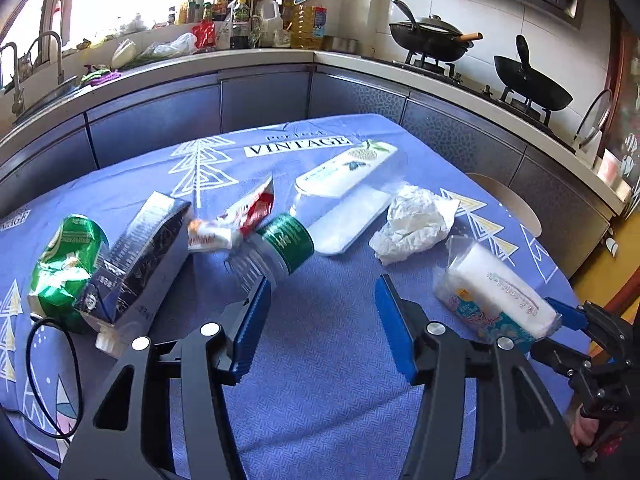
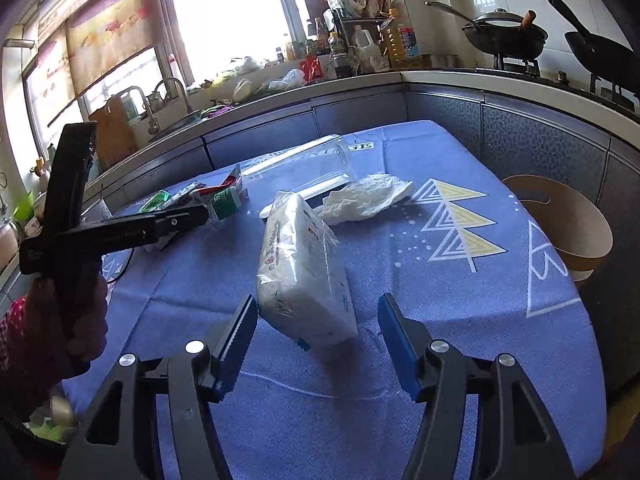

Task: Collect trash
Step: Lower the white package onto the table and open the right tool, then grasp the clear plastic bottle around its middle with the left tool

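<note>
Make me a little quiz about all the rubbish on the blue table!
1. True or false: the right gripper is squeezing the tissue pack.
2. What lies beside the crumpled paper: A) a clear plastic box, B) a banana, C) a shoe?
3. What colour is the label on the bottle in front of the left gripper?

Key: 1 false, its jaws are open; 2 A; 3 green.

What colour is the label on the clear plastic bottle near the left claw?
Green with white markings, on the plastic bottle; the left wrist view shows it best.
</note>
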`<state>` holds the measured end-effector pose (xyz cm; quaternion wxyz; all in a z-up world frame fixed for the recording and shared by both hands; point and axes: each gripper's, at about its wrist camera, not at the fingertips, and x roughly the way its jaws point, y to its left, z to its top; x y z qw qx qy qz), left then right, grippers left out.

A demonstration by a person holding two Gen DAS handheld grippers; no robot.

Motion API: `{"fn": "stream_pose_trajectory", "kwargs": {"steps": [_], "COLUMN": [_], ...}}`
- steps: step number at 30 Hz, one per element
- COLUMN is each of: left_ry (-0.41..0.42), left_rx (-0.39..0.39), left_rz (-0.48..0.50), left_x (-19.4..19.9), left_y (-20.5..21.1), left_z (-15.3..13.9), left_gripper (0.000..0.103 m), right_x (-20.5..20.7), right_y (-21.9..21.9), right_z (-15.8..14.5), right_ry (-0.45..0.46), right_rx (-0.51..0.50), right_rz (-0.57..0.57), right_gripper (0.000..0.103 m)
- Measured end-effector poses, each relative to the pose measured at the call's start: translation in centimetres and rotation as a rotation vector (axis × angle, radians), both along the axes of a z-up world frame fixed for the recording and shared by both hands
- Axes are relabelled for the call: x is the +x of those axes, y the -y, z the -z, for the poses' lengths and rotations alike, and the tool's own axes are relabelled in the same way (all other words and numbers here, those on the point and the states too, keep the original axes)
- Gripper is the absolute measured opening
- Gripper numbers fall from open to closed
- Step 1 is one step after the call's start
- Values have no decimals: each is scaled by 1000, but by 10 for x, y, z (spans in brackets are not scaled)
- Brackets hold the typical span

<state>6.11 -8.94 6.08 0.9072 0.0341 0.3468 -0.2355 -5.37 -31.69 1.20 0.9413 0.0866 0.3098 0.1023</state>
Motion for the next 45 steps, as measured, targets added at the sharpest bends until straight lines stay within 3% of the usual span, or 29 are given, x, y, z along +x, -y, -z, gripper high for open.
{"fn": "stream_pose_trajectory", "kwargs": {"steps": [1, 3, 4, 8, 11, 14, 16, 18, 22, 23, 24, 25, 31, 33, 38, 45], "left_ry": [16, 45, 59, 31, 19, 6, -9, -7, 35, 49, 60, 41, -39, -40, 12, 8], "left_rx": [2, 16, 29, 100, 204, 220, 214, 236, 223, 217, 206, 182, 131, 117, 117, 204], "left_rz": [1, 9, 15, 134, 162, 136, 121, 101, 93, 93, 95, 112, 117, 99, 73, 117], "left_x": [1, 7, 10, 34, 54, 72, 80, 83, 72, 65, 58, 52, 25, 21, 26, 64], "left_y": [1, 5, 10, 44, 66, 68, 70, 74, 70, 67, 64, 59, 34, 24, 22, 73], "left_z": [-6, -17, -22, -23, -8, 0, 4, 8, 2, -3, -9, -13, -2, -2, -18, -13], "left_gripper": [57, 70, 70, 86, 87, 87, 82, 66, 49, 36, 9, 0, 6, 35, 68, 76], "right_x": [1, 1, 0, 1, 2, 2, 2, 3, 2, 0, -1, -3, -17, -22, -22, -9], "right_y": [0, -3, -3, -5, -4, -4, -3, -4, -7, -8, -10, -11, -10, -11, -16, -23], "right_z": [1, 4, 6, 10, 12, 12, 13, 14, 14, 13, 12, 11, 1, -3, 0, 14], "right_ry": [-4, -11, -13, -14, -20, -19, -20, -22, -19, -16, -13, -11, -11, -2, -9, -35], "right_rx": [3, 7, 8, -2, 1, -3, -6, -7, 0, -2, -5, -1, 149, 160, 117, 33], "right_rz": [-1, -3, -6, -7, -7, -8, -9, -7, -17, -26, -33, -44, -145, -154, -128, -91], "right_gripper": [63, 64, 64, 64, 64, 65, 65, 65, 66, 68, 69, 70, 78, 79, 80, 80]}}
